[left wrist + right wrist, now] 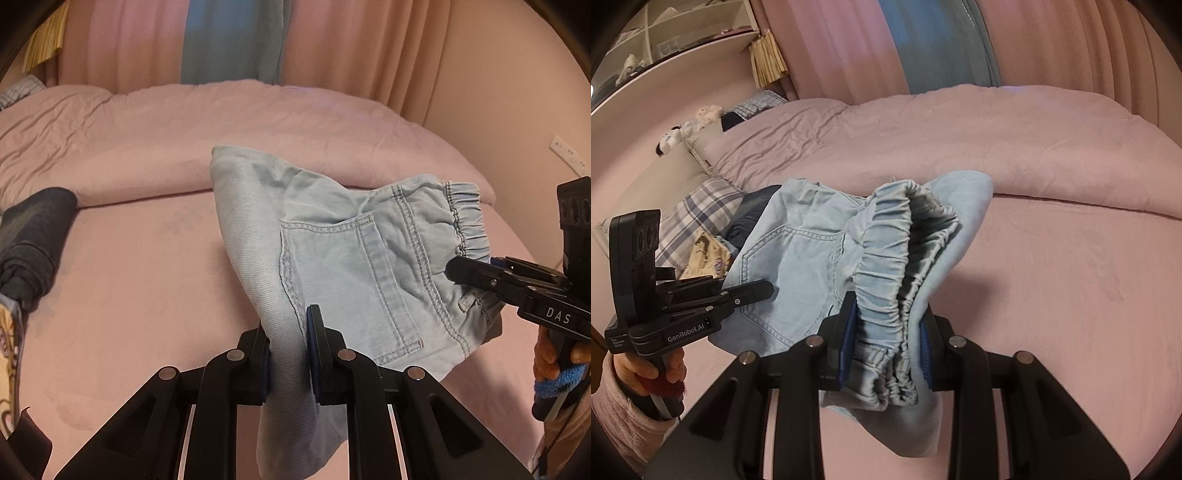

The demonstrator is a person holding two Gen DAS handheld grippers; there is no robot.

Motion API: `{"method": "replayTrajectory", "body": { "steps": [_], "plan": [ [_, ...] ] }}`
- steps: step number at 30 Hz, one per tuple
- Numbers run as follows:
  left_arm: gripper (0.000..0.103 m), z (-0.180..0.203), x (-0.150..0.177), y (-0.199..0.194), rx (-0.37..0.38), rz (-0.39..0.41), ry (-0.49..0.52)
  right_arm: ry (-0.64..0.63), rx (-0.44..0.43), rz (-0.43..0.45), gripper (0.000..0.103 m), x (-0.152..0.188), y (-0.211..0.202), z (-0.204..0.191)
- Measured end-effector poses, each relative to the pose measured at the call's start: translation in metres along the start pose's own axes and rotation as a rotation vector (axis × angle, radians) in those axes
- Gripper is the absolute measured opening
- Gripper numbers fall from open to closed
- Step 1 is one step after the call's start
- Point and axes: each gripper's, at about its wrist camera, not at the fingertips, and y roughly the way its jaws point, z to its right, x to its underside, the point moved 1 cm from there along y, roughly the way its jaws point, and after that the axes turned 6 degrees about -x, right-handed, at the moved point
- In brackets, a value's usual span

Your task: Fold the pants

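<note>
1. Blue denim pants (332,251) fill the middle of the left wrist view. They hang in the air over a pink bed (140,266).
2. The left tool (288,354) pinches a folded edge of the pants between its two blue pads.
3. On the right side of this view, the right tool (458,271) bites the stretchy waistband. A hand (554,354) holds its handle.
4. A dark cloth (33,236) lies on the bed at the left edge.
5. In the right wrist view, the right tool (886,339) squeezes the bunched waistband (886,280) of the pants (801,254).
6. The left tool (764,286) grips the pants from the left side, held by a hand (646,369) in a fuzzy pink sleeve (624,424).
7. A checked pillow (698,214) sits far back on the bed (1071,288).
</note>
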Motion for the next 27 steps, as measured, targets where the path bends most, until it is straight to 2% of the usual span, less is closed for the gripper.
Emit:
{"method": "replayTrajectory", "body": {
  "steps": [11, 21, 24, 25, 26, 27],
  "plan": [
    [0.014, -0.006, 0.009, 0.071, -0.023, -0.134, -0.022, 0.042, 0.046, -0.115, 0.029, 0.002, 0.068, 0.032],
    [0.016, -0.018, 0.016, 0.084, -0.044, -0.18, -0.026, 0.081, 0.073, -0.197, 0.032, 0.008, 0.092, 0.054],
    [0.026, -0.025, 0.019, 0.087, -0.043, -0.178, -0.047, 0.109, 0.081, -0.214, 0.036, 0.012, 0.096, 0.064],
    [0.035, -0.027, 0.019, 0.088, -0.047, -0.179, -0.056, 0.127, 0.077, -0.212, 0.039, 0.013, 0.096, 0.067],
    [0.052, -0.029, 0.019, 0.087, -0.065, -0.178, -0.065, 0.144, 0.08, -0.209, 0.045, 0.013, 0.098, 0.069],
    [0.059, -0.033, 0.019, 0.086, -0.097, -0.176, -0.075, 0.158, 0.089, -0.209, 0.051, 0.013, 0.098, 0.071]
  ]
}}
